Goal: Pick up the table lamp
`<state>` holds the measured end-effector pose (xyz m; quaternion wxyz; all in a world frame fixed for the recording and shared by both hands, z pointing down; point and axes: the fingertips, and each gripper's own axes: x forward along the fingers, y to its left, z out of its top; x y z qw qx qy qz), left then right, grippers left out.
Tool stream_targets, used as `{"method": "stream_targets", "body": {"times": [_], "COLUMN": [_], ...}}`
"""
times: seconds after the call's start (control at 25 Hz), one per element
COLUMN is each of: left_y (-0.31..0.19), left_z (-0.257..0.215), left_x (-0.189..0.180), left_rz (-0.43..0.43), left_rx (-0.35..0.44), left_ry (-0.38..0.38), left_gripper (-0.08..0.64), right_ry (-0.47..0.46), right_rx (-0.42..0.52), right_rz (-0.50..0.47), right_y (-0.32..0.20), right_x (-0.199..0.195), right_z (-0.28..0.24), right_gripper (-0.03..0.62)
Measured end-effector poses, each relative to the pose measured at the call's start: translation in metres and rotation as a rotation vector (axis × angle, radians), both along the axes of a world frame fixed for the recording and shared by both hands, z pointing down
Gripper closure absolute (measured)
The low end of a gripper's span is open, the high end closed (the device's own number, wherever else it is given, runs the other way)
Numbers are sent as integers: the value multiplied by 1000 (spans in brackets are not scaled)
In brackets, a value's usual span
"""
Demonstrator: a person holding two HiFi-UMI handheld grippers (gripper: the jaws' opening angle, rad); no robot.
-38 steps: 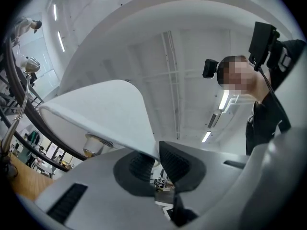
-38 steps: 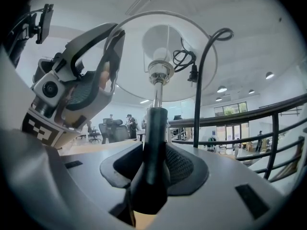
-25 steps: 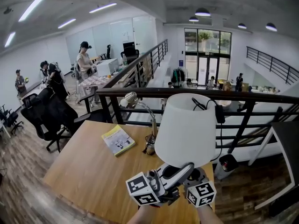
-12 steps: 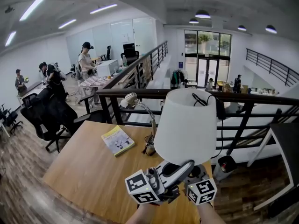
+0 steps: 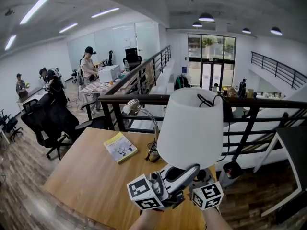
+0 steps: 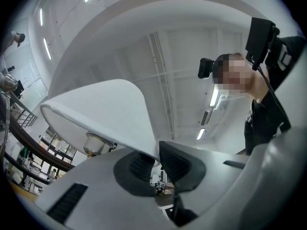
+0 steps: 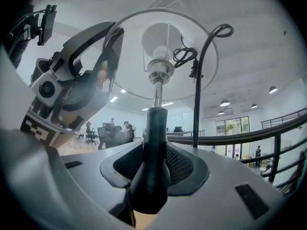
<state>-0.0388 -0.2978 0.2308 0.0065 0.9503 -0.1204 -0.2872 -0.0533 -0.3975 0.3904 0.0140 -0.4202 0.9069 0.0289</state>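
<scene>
The table lamp hangs in the air above the wooden table (image 5: pixel 86 176), its white shade (image 5: pixel 192 127) upright. My left gripper (image 5: pixel 190 171) reaches up from below and is shut on the shade's lower rim; in the left gripper view the pads (image 6: pixel 175 163) pinch the thin white edge of the shade (image 6: pixel 105 111). My right gripper (image 5: pixel 201 178) sits just under the shade. In the right gripper view it (image 7: pixel 153 169) is shut on the lamp's black stem (image 7: pixel 153 143), with the bulb (image 7: pixel 161 55) and the black cord (image 7: pixel 198 85) above.
A yellow book (image 5: pixel 120 147) and a small gooseneck desk lamp (image 5: pixel 135 105) rest on the table's far side. A dark railing (image 5: pixel 249 103) runs behind the table. Office chairs (image 5: pixel 50 121) and several people stand at the left, beyond the table.
The lamp and both grippers have risen a little together; the shade sits higher against the railing. Both grips look unchanged.
</scene>
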Motion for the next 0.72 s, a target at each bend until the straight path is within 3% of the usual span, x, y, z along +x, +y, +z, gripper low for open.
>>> {"method": "stream_targets", "body": {"times": [0.72], "left_y": [12], "left_z": [-25], "left_x": [4], "left_rz": [11], "left_rx": [34], "left_ry": [5], "left_gripper": [526], "right_ry": [5], "right_rx": [37], "right_rz": [8], "right_y": [6], "right_x": [6], "right_z": [-29], "right_gripper": [439]}}
